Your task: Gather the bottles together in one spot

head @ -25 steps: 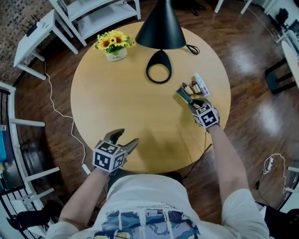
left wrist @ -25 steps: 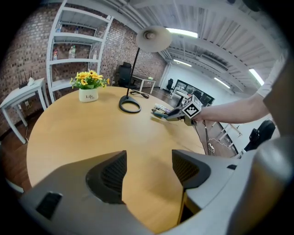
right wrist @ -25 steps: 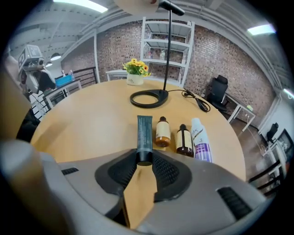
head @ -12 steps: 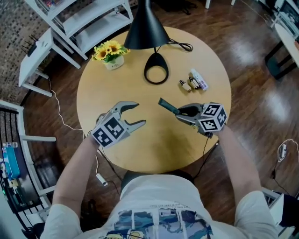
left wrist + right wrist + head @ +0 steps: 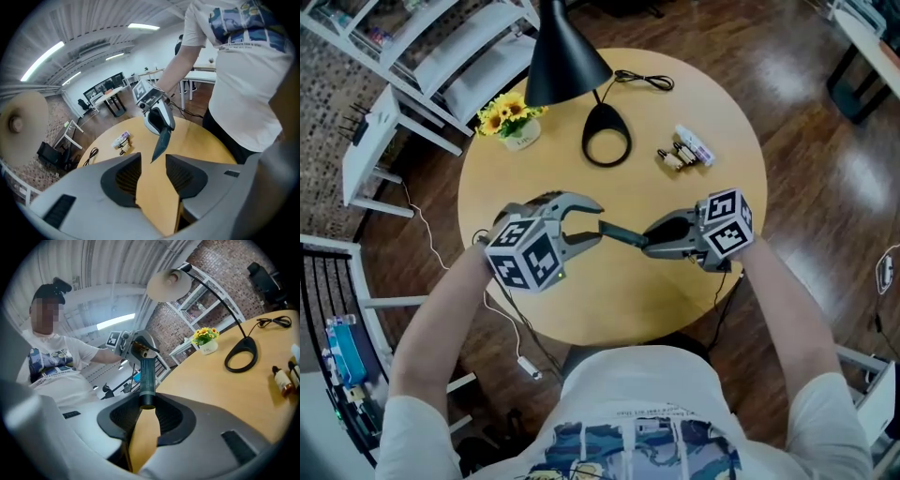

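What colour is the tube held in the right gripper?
The tube is dark teal. It shows best in the right gripper view, close up between the jaws.

Round light wooden table (image 5: pixel 544 169) across the centre, black desk lamp with a cone shade (image 5: pixel 562 61) and ring base (image 5: pixel 605 117) at top centre, black cable (image 5: pixel 642 82) beside it, yellow sunflowers (image 5: pixel 508 117) in a white pot (image 5: pixel 520 141) left of the lamp, white metal shelving (image 5: pixel 441 56) at upper left, dark wooden floor (image 5: pixel 806 141) around.

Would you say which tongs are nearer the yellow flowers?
Left. The left tongs, jaws just closing with the dark tube poking between them, hover diagonally right of the flowers; the right tongs, gripping that tube, sit farther right.
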`<state>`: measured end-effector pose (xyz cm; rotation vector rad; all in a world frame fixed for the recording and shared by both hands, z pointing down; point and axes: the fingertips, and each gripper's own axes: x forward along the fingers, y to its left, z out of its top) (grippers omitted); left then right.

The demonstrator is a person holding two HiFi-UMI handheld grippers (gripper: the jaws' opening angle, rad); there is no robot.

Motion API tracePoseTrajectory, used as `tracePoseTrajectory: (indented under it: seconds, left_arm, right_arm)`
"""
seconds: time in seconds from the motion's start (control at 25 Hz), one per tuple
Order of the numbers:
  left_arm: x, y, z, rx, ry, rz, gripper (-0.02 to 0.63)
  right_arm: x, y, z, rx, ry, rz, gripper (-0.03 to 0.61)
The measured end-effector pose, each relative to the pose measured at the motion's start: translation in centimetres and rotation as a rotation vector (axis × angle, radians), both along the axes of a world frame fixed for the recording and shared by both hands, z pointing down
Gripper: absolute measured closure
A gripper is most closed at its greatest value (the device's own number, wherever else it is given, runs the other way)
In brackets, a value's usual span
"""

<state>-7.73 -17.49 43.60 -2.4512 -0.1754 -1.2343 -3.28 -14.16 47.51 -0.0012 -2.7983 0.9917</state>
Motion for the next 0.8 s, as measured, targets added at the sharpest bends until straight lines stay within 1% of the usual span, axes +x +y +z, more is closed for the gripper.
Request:
tracePoseTrajectory:
  seconds: [0.08, 0.16, 0.28, 0.4, 0.48, 0.56, 0.64, 0.68, 0.8]
  left_arm:
    - [0.4, 0.5, -0.3, 0.015, -0.003, 0.043, 0.500]
    - [0.9, 0.8, -0.3, 0.031, -0.013, 0.079, 0.540]
    - [1.2, 0.9, -0.2, 0.051, -0.029, 0.117, 0.554]
    - [0.9, 0.6, 0.3, 0.052, -0.059, 0.134, 0.566]
    - [0.6, 0.0, 0.8, 0.038, -0.083, 0.126, 0.577]
    - [0.2, -0.7, 1.3, 0.016, -0.103, 0.101, 0.580]
    - [-0.2, -1.5, 1.6, -0.003, -0.124, 0.073, 0.583]
    - [-0.5, -2.0, 1.9, -0.003, -0.142, 0.060, 0.583]
    - [-2.0, -4.3, 3.3, 0.026, -0.235, 0.012, 0.584]
  right_arm:
    - [0.2, 0.3, -0.2, -0.030, -0.026, -0.030, 0.456]
    - [0.4, 0.3, -0.3, -0.058, -0.050, -0.047, 0.456]
    - [0.8, 0.1, -0.2, -0.093, -0.071, -0.064, 0.457]
    - [0.7, -0.4, 0.1, -0.089, -0.063, -0.047, 0.456]
    - [0.8, -1.5, 0.6, -0.066, -0.043, 0.012, 0.453]
    - [0.9, -2.8, 1.0, -0.033, -0.022, 0.095, 0.442]
    - [1.1, -3.8, 1.6, 0.023, 0.020, 0.174, 0.435]
    - [1.3, -4.3, 2.1, 0.058, 0.056, 0.214, 0.406]
    - [2.6, -5.2, 4.1, 0.159, 0.199, 0.327, 0.383]
